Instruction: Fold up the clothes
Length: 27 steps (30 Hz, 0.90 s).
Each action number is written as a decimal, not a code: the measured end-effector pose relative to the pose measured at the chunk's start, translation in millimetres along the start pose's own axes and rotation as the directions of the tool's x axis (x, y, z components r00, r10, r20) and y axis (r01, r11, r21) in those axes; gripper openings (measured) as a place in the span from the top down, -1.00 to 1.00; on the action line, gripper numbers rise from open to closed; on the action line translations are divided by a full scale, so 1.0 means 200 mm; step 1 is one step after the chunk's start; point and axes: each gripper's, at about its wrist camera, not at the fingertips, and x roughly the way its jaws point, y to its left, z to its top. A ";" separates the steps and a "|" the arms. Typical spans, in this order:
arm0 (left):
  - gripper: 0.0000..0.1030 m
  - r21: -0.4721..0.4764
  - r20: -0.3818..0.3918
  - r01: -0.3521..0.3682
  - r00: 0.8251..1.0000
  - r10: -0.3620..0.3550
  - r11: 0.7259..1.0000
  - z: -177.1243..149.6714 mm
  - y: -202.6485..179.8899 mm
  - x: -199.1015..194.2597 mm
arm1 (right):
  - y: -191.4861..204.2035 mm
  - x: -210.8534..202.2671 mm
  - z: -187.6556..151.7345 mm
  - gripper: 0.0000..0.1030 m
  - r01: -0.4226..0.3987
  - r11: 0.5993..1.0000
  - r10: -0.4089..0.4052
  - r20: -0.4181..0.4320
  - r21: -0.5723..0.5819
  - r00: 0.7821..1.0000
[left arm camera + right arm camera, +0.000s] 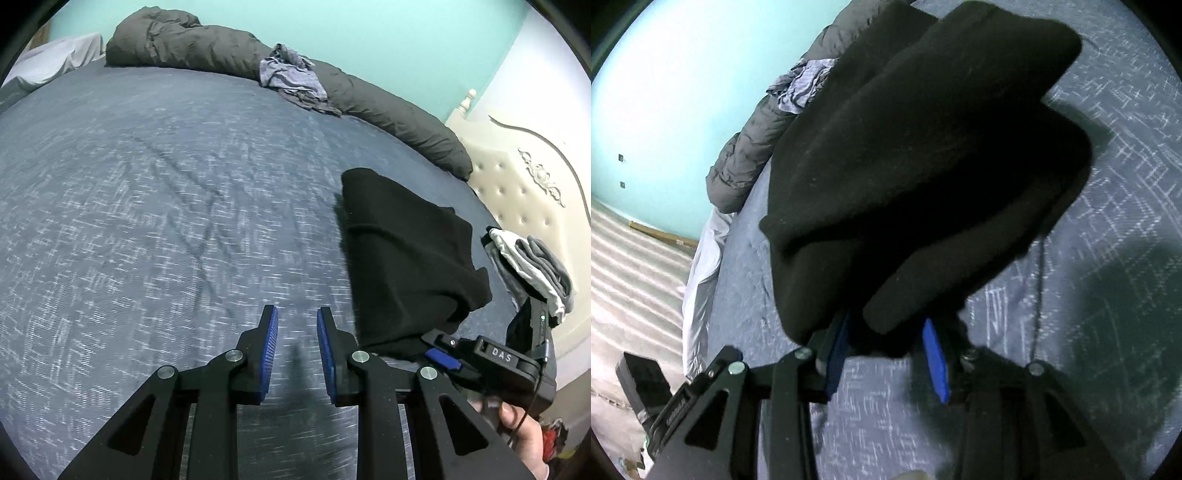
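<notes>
A folded black garment (402, 258) hangs just above the blue-grey bed sheet (147, 203) on the right. My right gripper (443, 350) holds it from below. In the right wrist view the thick black bundle (923, 147) fills the middle and covers the fingertips of my right gripper (886, 325). Its blue pads (936, 362) stand apart with cloth wedged between them. My left gripper (297, 314) hovers open over bare sheet, left of the black garment, with nothing between its pads.
A crumpled lilac garment (291, 77) lies on the dark grey duvet (207, 48) rolled along the far edge. Folded grey and white clothes (532, 266) sit near the cream headboard (517, 177). A hand (524, 432) grips the right tool. Striped floor (628, 258) lies beyond the bed.
</notes>
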 end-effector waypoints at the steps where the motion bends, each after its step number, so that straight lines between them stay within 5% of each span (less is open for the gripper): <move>1: 0.54 -0.002 0.001 -0.001 1.000 0.001 1.000 0.00 0.01 -0.01 | 0.00 0.01 0.00 0.25 0.001 1.000 -0.001 0.004 -0.003 1.000; 3: 0.54 -0.003 0.002 -0.004 1.000 0.004 1.000 0.00 0.03 -0.02 | 0.02 0.03 0.00 0.23 0.003 1.000 -0.003 0.014 -0.015 1.000; 5: 0.54 -0.008 0.005 -0.005 1.000 0.005 1.000 0.00 0.04 -0.03 | 0.03 0.04 0.00 0.58 0.004 1.000 -0.003 0.026 -0.027 1.000; 8: 0.54 -0.015 0.011 -0.005 1.000 0.005 1.000 0.00 0.05 -0.05 | 0.01 0.03 0.02 0.81 -0.023 0.999 0.024 0.039 -0.026 0.999; 16: 0.54 0.001 0.024 0.006 1.000 -0.006 1.000 0.01 0.00 -0.04 | -0.03 -0.18 0.09 0.85 -0.087 0.994 0.091 0.075 -0.064 0.993; 27: 0.54 0.051 -0.001 0.053 0.999 -0.053 0.997 -0.02 -0.16 0.00 | -0.31 -0.55 0.17 0.86 0.000 0.997 0.005 0.064 -0.072 0.998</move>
